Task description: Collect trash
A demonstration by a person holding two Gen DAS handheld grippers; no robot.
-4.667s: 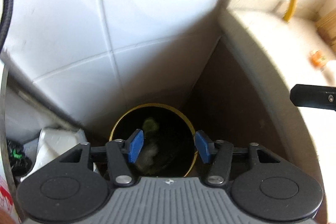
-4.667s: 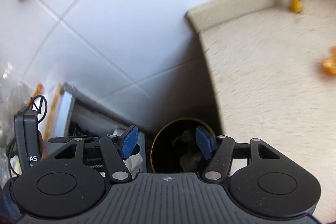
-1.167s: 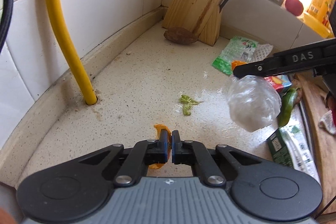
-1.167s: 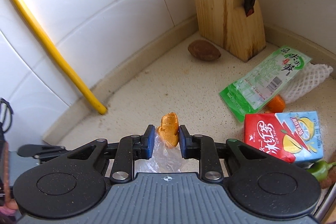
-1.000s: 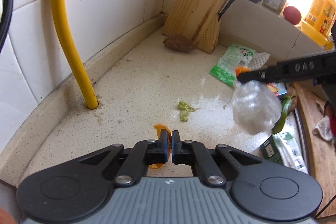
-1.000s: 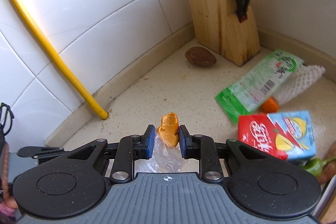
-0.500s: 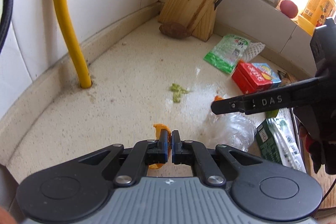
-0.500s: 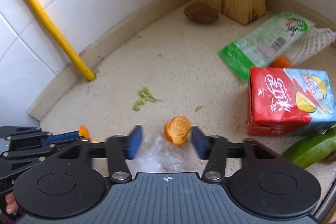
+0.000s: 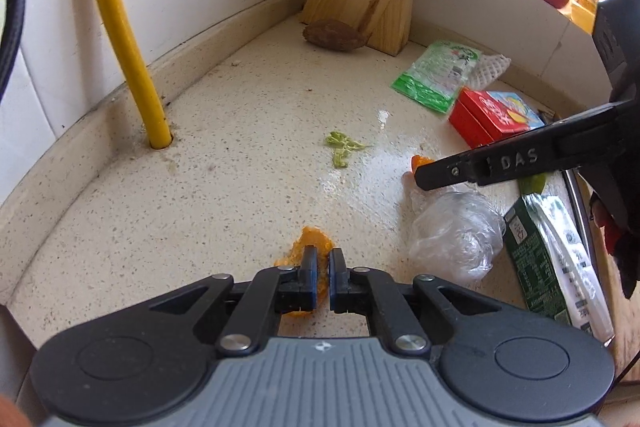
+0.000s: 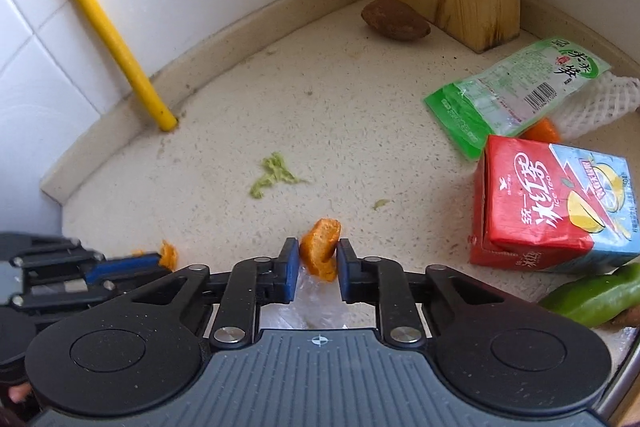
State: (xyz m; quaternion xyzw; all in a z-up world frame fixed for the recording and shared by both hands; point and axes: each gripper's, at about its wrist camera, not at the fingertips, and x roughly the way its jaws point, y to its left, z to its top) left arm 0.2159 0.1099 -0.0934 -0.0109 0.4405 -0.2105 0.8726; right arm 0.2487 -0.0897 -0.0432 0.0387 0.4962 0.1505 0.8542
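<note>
Right wrist view: my right gripper [image 10: 318,261] is closed most of the way onto an orange peel [image 10: 320,254], the blue pads touching its two sides, with a clear plastic bag [image 10: 310,297] bunched under and behind the fingers. I judge the hold shallow, since the peel sits at the very tips and tilts forward, so a quick swing could flick it out ahead onto the counter [image 10: 240,115]. The bag is the bigger worry (I can't tell whether the pads have any of it), and if they don't, it stays behind when I lift. My left gripper [image 9: 322,269] is nearly shut, a thin gap between the pads, on a flatter peel scrap [image 9: 308,245]; most of that scrap lies ahead of the tips, and I can't tell how much is pinched, so it may tear or slide free. The right tool's arm crosses close in front of the left, so lifting both together risks a knock.
</note>
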